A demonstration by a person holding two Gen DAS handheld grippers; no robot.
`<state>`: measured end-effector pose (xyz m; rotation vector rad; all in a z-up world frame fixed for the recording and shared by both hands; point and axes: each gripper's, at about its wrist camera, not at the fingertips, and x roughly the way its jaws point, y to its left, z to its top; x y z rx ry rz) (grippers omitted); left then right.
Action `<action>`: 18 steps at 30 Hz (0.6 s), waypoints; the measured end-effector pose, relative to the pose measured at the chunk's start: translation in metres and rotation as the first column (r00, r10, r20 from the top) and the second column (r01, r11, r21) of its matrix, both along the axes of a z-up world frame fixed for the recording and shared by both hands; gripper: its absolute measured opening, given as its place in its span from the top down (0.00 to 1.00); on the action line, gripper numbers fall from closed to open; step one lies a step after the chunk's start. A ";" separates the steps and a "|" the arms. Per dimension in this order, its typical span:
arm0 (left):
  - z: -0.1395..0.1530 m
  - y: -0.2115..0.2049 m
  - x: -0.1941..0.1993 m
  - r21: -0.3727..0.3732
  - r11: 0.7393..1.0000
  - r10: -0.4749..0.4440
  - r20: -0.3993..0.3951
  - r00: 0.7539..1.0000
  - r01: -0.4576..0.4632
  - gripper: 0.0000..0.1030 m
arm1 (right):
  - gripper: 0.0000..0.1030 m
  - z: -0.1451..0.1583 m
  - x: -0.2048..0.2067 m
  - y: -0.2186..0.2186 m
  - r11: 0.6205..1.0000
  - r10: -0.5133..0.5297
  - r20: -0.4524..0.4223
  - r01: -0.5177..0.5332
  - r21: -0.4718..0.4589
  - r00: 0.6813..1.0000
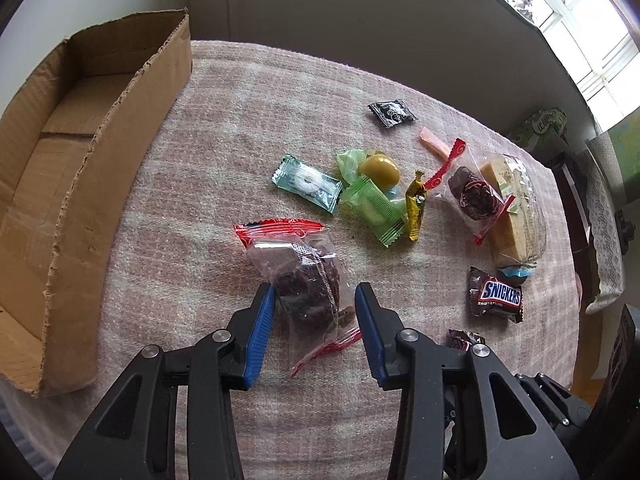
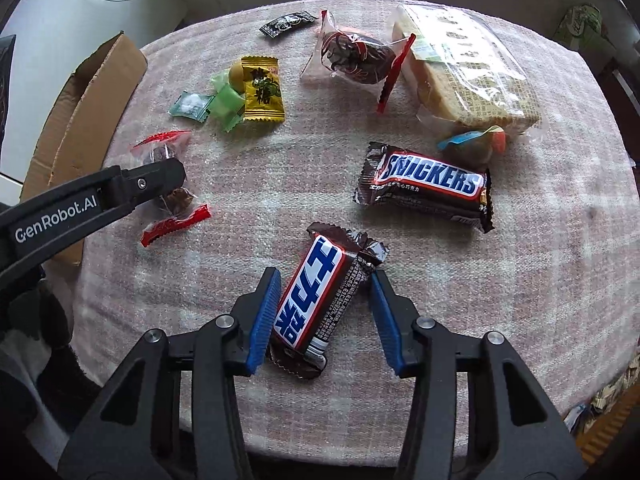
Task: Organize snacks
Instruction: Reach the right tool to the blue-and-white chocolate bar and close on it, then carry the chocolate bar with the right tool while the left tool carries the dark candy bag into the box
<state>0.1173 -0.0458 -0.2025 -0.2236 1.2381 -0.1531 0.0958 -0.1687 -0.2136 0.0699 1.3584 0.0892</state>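
My left gripper (image 1: 315, 298) is open, its blue pads on either side of a clear, red-edged packet of dark snack (image 1: 308, 284) lying on the cloth. My right gripper (image 2: 324, 282) is open around a small Snickers bar (image 2: 316, 296) with its left pad close to the wrapper. A second Snickers bar (image 2: 428, 184) lies farther out; it also shows in the left wrist view (image 1: 496, 294). A cardboard box (image 1: 80, 160) stands open at the left. The left gripper shows in the right wrist view (image 2: 160, 178) over the red-edged packet (image 2: 172, 200).
On the pink checked cloth (image 1: 220, 140) lie a black sachet (image 1: 392, 113), a green mint packet (image 1: 308, 182), green and yellow candies (image 1: 376, 188), a gold candy (image 1: 416, 208), another red-edged dark snack (image 1: 476, 196) and a wrapped cake slice (image 1: 516, 208). The table edge runs behind them.
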 end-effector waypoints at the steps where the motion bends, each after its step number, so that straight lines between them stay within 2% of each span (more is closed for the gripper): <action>1: 0.000 0.000 -0.001 0.004 1.000 -0.004 0.006 1.000 0.004 0.63 | 0.65 0.000 0.001 0.001 1.000 0.013 0.003 -0.013 -0.012 1.000; 3: -0.001 0.000 -0.001 0.003 1.000 -0.009 0.015 1.000 0.009 0.66 | 0.70 0.000 0.000 0.001 0.999 0.036 0.010 -0.036 -0.029 0.999; 9: -0.001 0.005 -0.003 -0.019 1.000 -0.008 0.034 0.999 0.009 0.69 | 0.71 0.005 0.001 -0.008 1.000 0.030 0.025 -0.030 -0.001 0.999; 18: 0.004 0.014 -0.011 -0.047 0.999 0.013 0.051 0.999 -0.011 0.73 | 0.71 0.030 -0.021 -0.045 0.999 -0.019 0.073 0.016 0.045 0.997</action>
